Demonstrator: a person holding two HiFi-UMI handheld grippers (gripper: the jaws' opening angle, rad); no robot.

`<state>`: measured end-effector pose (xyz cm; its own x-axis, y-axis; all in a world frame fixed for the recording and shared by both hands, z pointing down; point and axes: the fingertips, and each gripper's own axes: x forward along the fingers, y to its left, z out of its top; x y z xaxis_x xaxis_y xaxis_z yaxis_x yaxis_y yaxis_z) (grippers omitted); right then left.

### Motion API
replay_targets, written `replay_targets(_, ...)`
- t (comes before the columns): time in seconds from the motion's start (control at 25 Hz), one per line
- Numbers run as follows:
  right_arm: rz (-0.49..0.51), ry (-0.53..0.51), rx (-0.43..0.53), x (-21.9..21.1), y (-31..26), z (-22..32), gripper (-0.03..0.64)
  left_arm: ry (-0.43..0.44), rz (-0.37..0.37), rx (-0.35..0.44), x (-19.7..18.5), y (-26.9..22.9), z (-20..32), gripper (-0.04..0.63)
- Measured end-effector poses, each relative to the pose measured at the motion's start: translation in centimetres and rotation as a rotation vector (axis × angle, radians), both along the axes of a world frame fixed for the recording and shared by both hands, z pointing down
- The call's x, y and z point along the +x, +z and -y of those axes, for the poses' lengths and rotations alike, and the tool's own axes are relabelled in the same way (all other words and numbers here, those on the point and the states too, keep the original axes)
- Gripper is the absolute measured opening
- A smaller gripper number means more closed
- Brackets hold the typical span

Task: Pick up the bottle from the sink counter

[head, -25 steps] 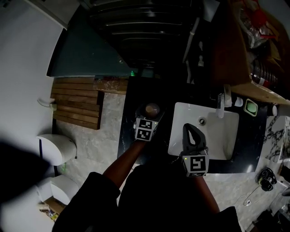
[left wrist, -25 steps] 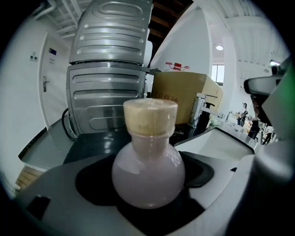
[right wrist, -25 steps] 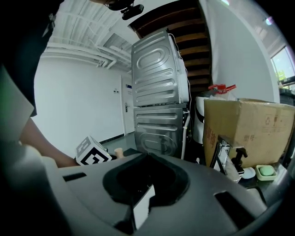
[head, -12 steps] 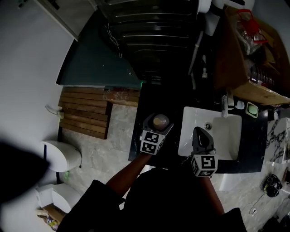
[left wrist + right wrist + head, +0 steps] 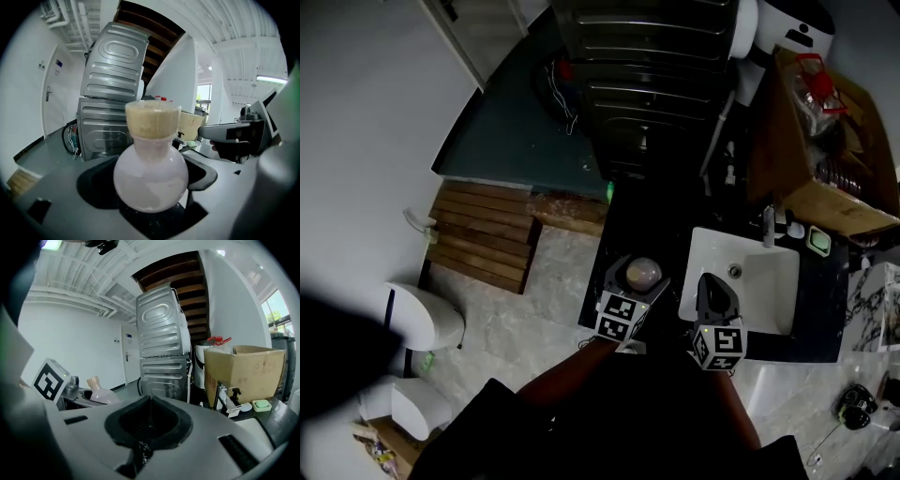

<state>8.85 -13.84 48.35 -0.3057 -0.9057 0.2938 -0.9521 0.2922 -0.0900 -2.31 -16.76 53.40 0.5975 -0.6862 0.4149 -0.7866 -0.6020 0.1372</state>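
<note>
Bottle [image 5: 151, 168] between left gripper [image 5: 154, 206] fingers [image 5: 70, 206]

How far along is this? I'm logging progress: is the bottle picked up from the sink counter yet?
Done: the left gripper is shut on the bottle. In hand: the lift, though I cannot tell if it has cleared the counter. The right gripper is shut, empty, by the sink. Left: raising it clear.

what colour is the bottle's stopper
The bottle has a tan stopper; clearest in the left gripper view.
</note>
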Motion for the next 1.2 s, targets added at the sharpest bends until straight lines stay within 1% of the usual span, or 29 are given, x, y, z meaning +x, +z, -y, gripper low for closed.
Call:
replay_targets(0.08,0.009,-0.002,0.000,-0.6,-0.4,-0.7,0.038,-0.016,-0.018,-0.004,-0.3,-0.5,-1.1,0.396)
replay_targets(0.24,-0.022,-0.001,0.017,-1.3,-1.4,-1.8,0.038,-0.030,-0.031,0.003,-0.9,-1.3,-2.6,0.394)
replay_targets(0.52,-0.050,0.021,0.040,-1.6,-2.8,-3.2,0.038,-0.081,-0.054,0.047,-2.3,-3.8,-3.7,0.394)
replay_targets(0.76,-0.061,0.006,0.068,-2.4,-4.1,-3.9,0.038,-0.073,-0.052,0.104,-2.5,-6.1,-4.6,0.396)
replay_targets(0.96,-0.069,0.008,0.096,-2.9,-4.8,-4.7,0.038,-0.042,-0.069,0.124,-2.4,-6.8,-5.5,0.394)
replay_targets(1.08,-0.075,0.031,0.105,-2.8,-5.3,-5.1,0.038,-0.030,-0.078,0.144,-2.5,-7.3,-5.7,0.394)
replay_targets(1.2,-0.088,0.071,0.106,-2.4,-6.0,-6.1,0.038,-0.014,-0.099,0.145,-2.5,-8.0,-6.2,0.394)
